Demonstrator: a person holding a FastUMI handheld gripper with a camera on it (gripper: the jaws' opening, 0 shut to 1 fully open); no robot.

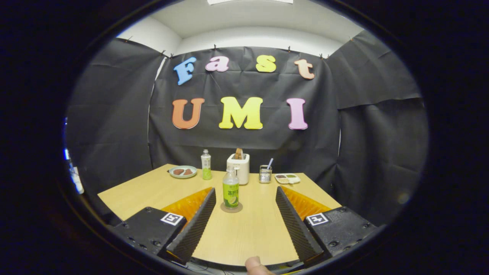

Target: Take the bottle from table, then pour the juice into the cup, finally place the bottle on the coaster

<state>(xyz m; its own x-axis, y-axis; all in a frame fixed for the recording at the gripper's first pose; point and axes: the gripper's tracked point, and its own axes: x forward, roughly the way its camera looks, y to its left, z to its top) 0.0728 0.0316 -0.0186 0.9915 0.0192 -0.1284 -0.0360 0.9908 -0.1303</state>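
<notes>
We see the released gripper (244,214) framing the green-labelled clear plastic bottle (231,189) on its round coaster (231,208) at centre; a careless nudge could topple it.

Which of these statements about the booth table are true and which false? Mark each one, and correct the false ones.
1. The green-labelled bottle stands upright on the round coaster. True.
2. The hand-held gripper is shut on that bottle. False: its fingers are wide apart, with the bottle just ahead of them, untouched.
3. Something sticks up from the white toaster. True.
4. The second bottle lies on its side. False: it stands upright, beside the plate.
5. The mesh holder stands between the toaster and the divided tray. True.
</notes>
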